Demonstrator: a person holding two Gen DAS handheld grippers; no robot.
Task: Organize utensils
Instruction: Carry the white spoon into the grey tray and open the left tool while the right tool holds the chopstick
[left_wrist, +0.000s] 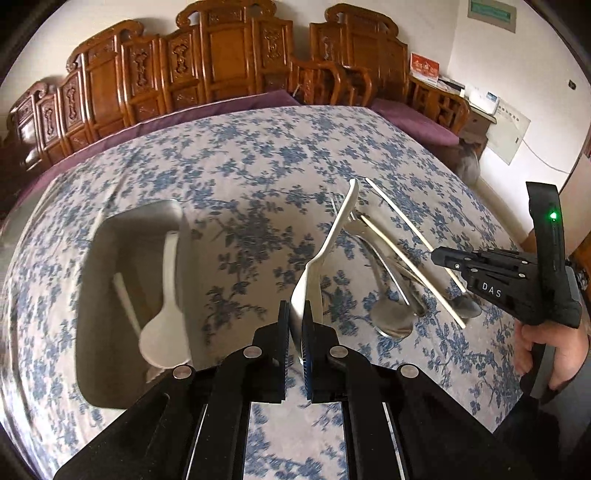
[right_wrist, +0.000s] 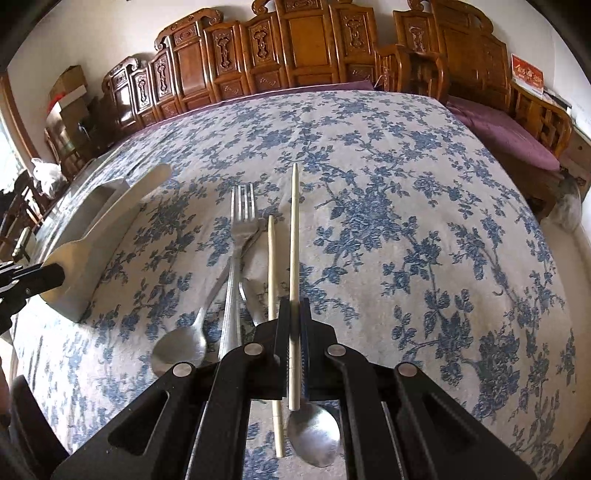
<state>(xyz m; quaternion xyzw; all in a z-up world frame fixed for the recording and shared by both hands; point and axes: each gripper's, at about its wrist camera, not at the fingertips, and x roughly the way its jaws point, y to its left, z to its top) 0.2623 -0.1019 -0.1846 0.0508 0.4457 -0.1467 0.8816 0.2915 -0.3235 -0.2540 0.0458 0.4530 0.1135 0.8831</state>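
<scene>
Blurred tray (left_wrist: 110, 236), spoon (left_wrist: 166, 325) inside

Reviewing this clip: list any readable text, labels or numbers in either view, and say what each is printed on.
"DAS": white letters on the black body of the right tongs, seen from the left wrist.
Red card on the wooden bench: gold characters, too blurred to read.
Green wall plaque: unreadable.
White boxes and paper at right: print too small to read.

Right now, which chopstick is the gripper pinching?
The longer chopstick on the right of the pair: it runs between the right gripper fingers. The shorter chopstick lies just left of them on the tablecloth, ungripped.
</scene>
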